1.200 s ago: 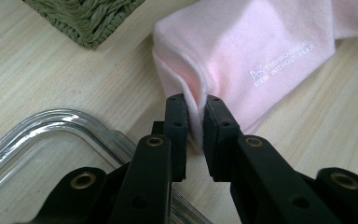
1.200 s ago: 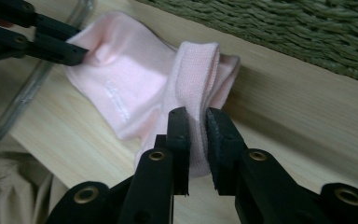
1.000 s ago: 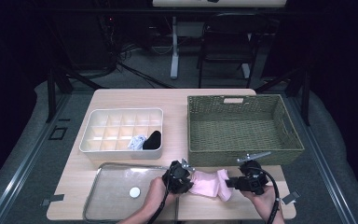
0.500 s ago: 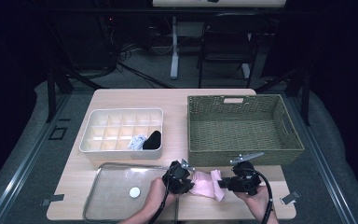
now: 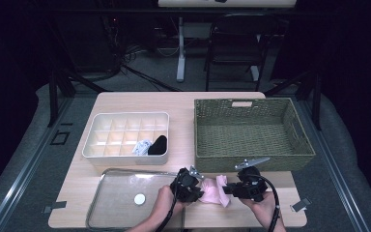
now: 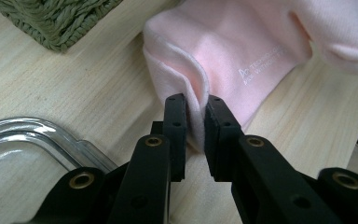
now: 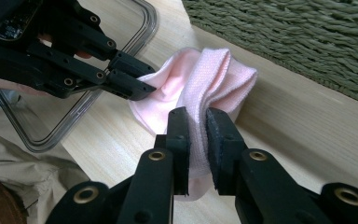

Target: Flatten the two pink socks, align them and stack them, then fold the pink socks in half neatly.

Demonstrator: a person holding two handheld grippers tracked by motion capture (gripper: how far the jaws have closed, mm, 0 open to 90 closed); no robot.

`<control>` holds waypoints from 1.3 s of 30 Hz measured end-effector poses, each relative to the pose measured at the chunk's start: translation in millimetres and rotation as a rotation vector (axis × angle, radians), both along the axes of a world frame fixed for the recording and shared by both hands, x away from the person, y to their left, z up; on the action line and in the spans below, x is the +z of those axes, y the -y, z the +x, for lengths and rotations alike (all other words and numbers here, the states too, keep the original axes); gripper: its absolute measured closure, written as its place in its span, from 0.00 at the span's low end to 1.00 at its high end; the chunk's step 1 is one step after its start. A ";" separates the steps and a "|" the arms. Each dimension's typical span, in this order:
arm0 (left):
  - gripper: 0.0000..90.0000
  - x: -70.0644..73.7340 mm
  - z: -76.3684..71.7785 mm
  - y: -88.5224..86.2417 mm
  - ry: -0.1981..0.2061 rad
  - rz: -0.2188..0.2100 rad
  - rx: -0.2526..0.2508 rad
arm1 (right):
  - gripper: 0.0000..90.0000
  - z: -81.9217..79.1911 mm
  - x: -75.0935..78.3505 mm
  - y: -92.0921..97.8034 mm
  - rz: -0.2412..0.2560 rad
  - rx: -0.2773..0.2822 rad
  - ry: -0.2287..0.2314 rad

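The right gripper (image 5: 227, 189) is clamped on one end of a pink sock (image 5: 214, 192), and the left gripper (image 5: 199, 185) pinches the opposite edge just across from it. The right gripper has moved in toward the left over the last second, so the sock now bunches between them instead of lying stretched. That looks like a fold in progress, though the overhead view is too small to be sure. The wicker basket (image 5: 251, 159) sits just beyond both tools.
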State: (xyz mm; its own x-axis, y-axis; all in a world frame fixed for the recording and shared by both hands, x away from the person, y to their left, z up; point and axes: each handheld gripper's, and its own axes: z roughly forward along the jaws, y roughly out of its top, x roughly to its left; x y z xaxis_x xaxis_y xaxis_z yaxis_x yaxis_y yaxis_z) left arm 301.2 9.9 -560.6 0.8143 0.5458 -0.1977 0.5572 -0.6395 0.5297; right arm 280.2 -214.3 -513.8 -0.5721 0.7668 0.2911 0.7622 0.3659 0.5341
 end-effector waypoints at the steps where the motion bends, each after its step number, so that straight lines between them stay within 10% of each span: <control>1: 0.89 0.0 0.0 0.0 0.000 0.000 0.000 | 0.89 0.0 0.0 0.0 0.000 0.000 0.000; 20: 0.88 -0.6 -1.0 2.3 0.001 -0.009 0.006 | 0.89 4.2 -6.8 -18.9 -0.016 0.005 0.011; 34: 0.86 -0.8 -0.2 1.0 -0.011 -0.018 0.015 | 0.88 6.7 -18.7 -47.8 -0.137 -0.004 0.021; 39: 0.78 1.2 1.8 -1.2 -0.019 -0.016 0.024 | 0.79 8.4 -20.8 -49.9 -0.073 0.018 0.022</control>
